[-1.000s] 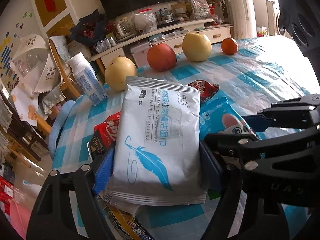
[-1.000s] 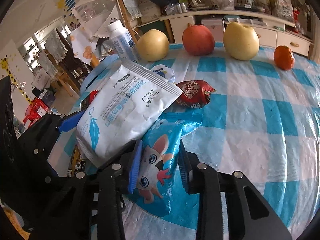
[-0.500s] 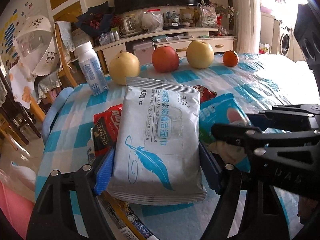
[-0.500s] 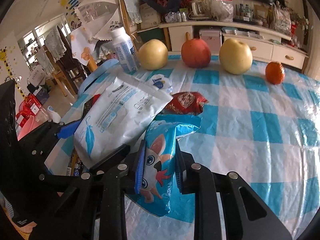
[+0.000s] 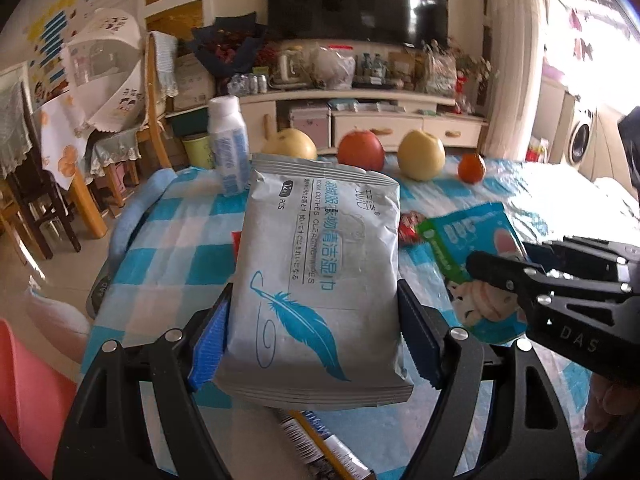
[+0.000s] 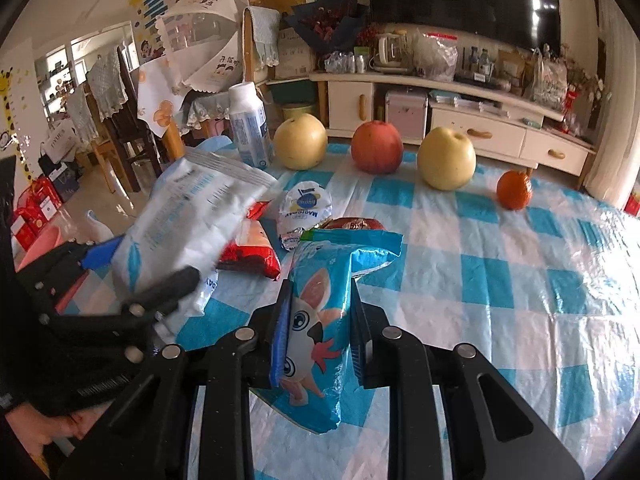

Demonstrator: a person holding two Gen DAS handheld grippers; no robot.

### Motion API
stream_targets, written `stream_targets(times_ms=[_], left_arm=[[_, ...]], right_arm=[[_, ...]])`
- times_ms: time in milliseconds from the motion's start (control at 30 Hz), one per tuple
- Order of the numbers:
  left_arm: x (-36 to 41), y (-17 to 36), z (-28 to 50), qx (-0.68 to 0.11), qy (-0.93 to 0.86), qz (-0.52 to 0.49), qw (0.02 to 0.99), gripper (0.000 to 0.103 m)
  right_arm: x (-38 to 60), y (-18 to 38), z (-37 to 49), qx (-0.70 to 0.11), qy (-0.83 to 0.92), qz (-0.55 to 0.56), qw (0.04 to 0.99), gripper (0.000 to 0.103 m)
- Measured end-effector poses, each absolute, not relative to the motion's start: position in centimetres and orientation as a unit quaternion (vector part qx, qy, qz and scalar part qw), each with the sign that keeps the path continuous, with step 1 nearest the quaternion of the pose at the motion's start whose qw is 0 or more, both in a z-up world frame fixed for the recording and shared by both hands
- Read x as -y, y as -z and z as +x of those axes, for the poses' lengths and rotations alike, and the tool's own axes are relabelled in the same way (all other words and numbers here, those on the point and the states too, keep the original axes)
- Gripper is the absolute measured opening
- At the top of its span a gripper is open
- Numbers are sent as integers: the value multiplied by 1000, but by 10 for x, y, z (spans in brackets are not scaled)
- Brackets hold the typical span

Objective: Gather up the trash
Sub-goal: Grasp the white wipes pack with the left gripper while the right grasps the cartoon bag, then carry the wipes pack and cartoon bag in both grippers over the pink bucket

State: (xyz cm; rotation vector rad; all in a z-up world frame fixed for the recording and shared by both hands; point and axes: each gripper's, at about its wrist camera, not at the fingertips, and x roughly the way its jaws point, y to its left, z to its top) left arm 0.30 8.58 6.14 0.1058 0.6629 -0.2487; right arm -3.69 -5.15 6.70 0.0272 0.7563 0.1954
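The left gripper [image 5: 314, 332] pinches a white wipes pack [image 5: 320, 272] by its sides, held just above the checked desk [image 6: 520, 280]. Right of the pack, the right gripper [image 6: 320, 320] is pressed together on a blue snack bag [image 6: 320, 312], nearer than the red apple [image 6: 377, 146].

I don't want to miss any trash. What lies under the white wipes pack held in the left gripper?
Beneath the wipes pack a red snack wrapper shows on the checked tablecloth, and a printed wrapper pokes out below. Anything further underneath is covered.
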Motion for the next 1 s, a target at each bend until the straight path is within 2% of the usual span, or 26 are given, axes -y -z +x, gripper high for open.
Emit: stream_targets(times_ms=[700, 1000], left_arm=[[-176, -100, -13, -278, 76, -41, 957, 77], [-216, -115, -22, -253, 42, -66, 964, 77]], right_arm=[[-7, -96, -46, -345, -84, -46, 934, 27], [-63, -123, -47, -322, -109, -85, 937, 27]])
